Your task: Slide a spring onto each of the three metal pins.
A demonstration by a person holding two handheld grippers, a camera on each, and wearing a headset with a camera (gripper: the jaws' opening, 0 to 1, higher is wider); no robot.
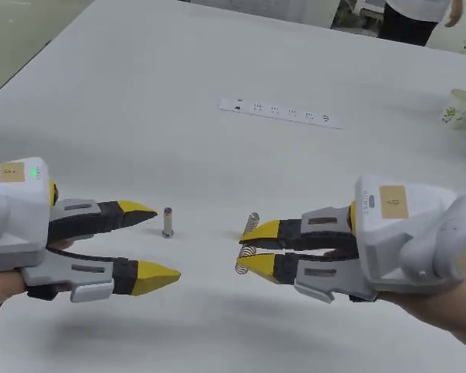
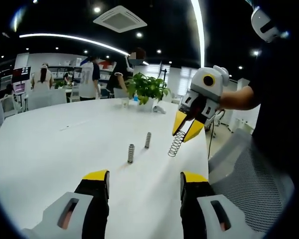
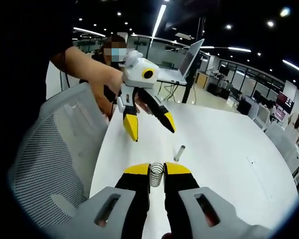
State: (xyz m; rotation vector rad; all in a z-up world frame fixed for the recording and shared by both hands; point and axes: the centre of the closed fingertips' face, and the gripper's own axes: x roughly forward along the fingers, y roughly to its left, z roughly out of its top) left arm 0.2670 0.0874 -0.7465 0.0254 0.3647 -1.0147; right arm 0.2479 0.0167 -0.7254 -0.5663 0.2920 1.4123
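A bare metal pin (image 1: 168,222) stands on the white table (image 1: 217,70), just beyond the tips of my open left gripper (image 1: 159,242). My right gripper (image 1: 243,250) is shut on a small coil spring (image 1: 246,252), which hangs tilted from its yellow tips. Behind those tips a second spring (image 1: 252,224) stands upright; I cannot tell whether a pin is inside it. In the left gripper view my jaws (image 2: 144,175) stand wide apart, with the pin (image 2: 130,153), the upright spring (image 2: 148,140) and the held spring (image 2: 176,144) ahead. The right gripper view shows the spring (image 3: 157,174) between its tips and the pin (image 3: 179,153) beyond.
A white power strip (image 1: 279,113) lies across the table farther back, and a paper cup (image 1: 460,105) stands at the far right. A mesh chair (image 3: 65,149) sits at the table's near edge. A potted plant (image 2: 147,88) and several people stand in the background.
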